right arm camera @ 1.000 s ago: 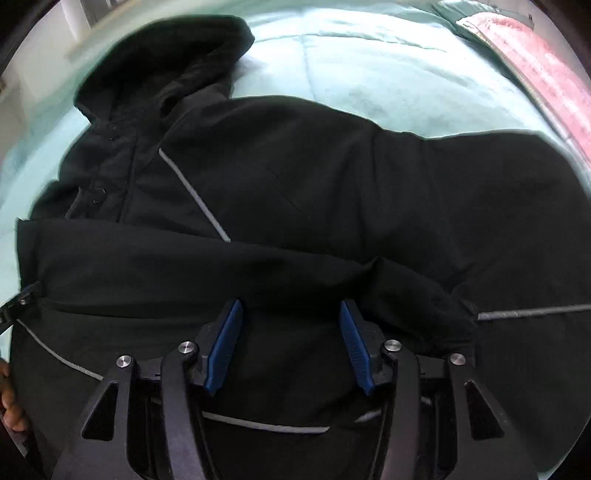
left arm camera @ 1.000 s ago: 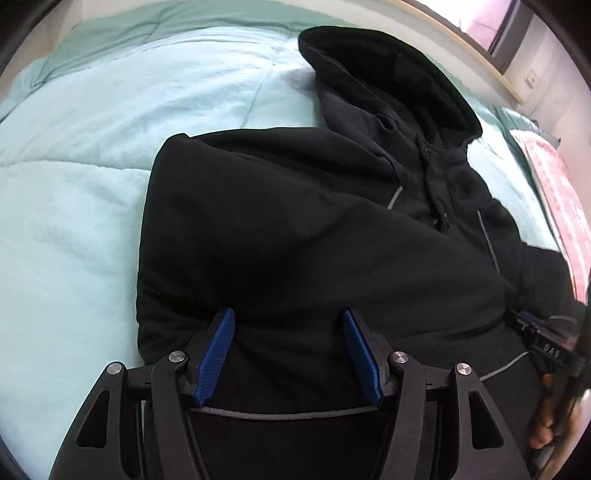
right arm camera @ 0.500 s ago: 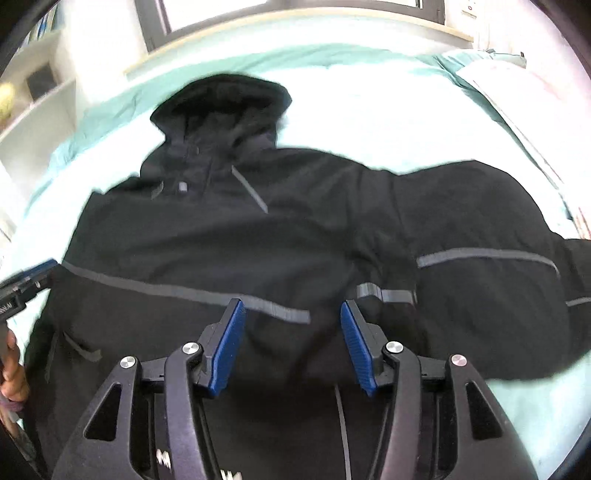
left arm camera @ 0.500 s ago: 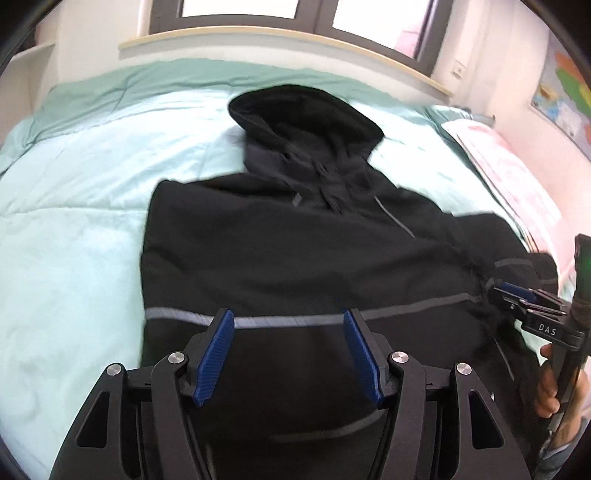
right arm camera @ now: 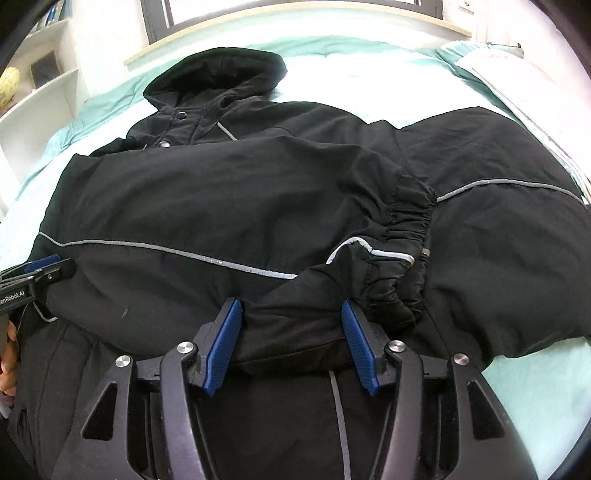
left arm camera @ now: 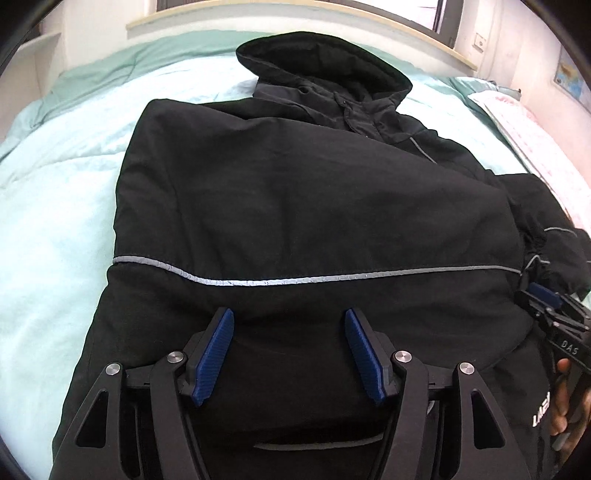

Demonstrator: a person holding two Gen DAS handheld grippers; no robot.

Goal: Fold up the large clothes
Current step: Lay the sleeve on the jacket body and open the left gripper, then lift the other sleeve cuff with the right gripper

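Note:
A large black hooded jacket [left arm camera: 314, 192] with thin grey reflective stripes lies on a light teal bed, hood at the far end. One sleeve is folded across the chest; its elastic cuff [right arm camera: 410, 218] lies mid-body. The jacket also fills the right wrist view [right arm camera: 221, 199]. My left gripper [left arm camera: 288, 325] is open and empty above the lower left body. My right gripper [right arm camera: 291, 317] is open and empty above the lower body, just before the folded sleeve's cuff end. Each gripper shows at the edge of the other's view: the right one [left arm camera: 550, 306], the left one [right arm camera: 40, 269].
The teal duvet [left arm camera: 55, 221] surrounds the jacket. A pink patterned pillow [left arm camera: 546, 147] lies at the bed's right side. A wooden headboard ledge [left arm camera: 295, 14] and window run behind the hood. White shelves [right arm camera: 40, 96] stand at the left.
Both grippers have pulled back and up from the jacket and now hover lower over its hem area. The sleeve lies folded across the chest. Both grippers stay open.

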